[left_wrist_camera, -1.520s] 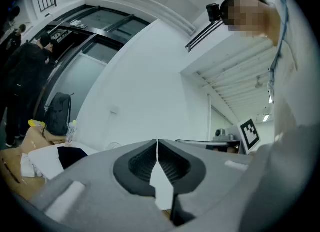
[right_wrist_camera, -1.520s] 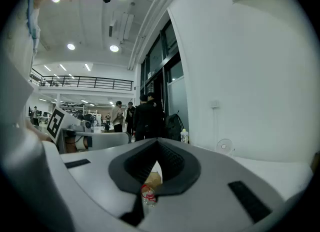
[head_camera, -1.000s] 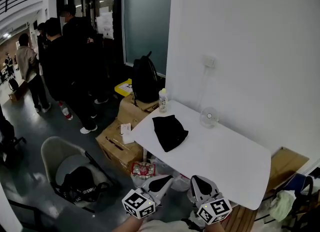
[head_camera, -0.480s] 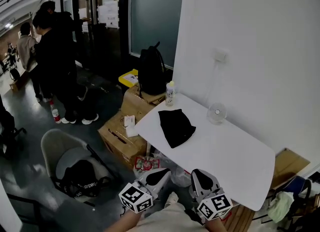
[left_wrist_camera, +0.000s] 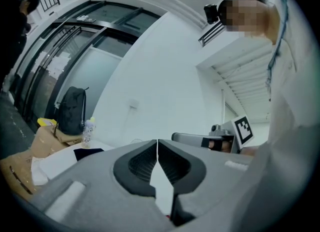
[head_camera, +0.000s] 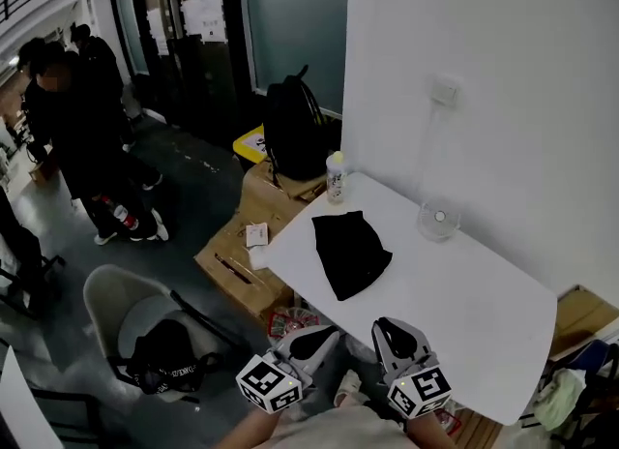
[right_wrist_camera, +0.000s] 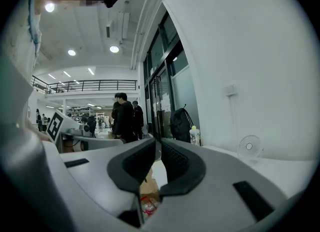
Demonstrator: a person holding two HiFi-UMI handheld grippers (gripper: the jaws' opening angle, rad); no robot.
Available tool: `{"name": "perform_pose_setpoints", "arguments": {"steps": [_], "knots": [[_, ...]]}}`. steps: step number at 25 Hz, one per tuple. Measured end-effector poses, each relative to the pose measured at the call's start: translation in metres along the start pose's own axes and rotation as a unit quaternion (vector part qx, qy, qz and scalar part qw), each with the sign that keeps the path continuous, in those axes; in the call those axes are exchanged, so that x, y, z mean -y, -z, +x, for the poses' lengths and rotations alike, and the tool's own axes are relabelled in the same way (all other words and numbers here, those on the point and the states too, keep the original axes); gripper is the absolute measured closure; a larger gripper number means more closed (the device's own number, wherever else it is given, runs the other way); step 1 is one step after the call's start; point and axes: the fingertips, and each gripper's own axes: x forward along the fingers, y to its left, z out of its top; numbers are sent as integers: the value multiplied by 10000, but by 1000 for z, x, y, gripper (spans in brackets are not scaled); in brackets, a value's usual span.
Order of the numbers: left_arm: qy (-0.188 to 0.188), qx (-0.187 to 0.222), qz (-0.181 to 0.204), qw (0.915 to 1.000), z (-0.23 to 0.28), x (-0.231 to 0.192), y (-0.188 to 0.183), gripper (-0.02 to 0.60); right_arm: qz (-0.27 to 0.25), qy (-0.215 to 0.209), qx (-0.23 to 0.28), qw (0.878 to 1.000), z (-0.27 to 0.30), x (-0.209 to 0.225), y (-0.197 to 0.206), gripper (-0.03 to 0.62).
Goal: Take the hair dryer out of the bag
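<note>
Black bag (head_camera: pixel 350 252) is lying on the white table (head_camera: pixel 474 316). We are holding the left gripper (head_camera: pixel 319 338) and the right gripper (head_camera: pixel 392 329) near its edge, both with jaws pressed together, empty

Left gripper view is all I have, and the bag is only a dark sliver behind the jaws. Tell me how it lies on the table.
Observer: In the head view the black bag lies flat on the white table, towards its far end, with nothing on top of it.
Operator: Report what else stands on that table to the bag's right.
Observer: A small fan stands at the table's back edge, apart from the bag.
Operator: Give me the right gripper's jaws.
Observer: The right gripper view shows the right gripper shut, with nothing between its jaws.
</note>
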Motion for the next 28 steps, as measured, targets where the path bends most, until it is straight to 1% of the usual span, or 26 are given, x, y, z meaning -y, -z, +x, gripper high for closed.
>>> {"name": "perform_pose_setpoints", "arguments": {"steps": [4, 12, 16, 19, 22, 28], "knots": [[-2, -88, -71, 9999, 37, -24, 1, 569, 4, -98, -113, 9999, 27, 31, 2, 522], [-140, -141, -39, 9998, 102, -66, -6, 569, -13, -191, -209, 9996, 71, 91, -3, 507], [-305, -169, -46, 9994, 120, -87, -5, 569, -62, -347, -332, 9988, 88, 110, 3, 474], [-387, -237, -56, 9990, 128, -101, 0, 569, 23, -308, -461, 9985, 99, 126, 14, 454], [-431, -310, -143, 9985, 131, -113, 5, 569, 102, -289, -585, 9978, 107, 132, 23, 448], [-295, -399, -288, 9984, 141, -138, 10, 569, 145, -56, -766, 9969, 124, 146, 33, 441]]}}
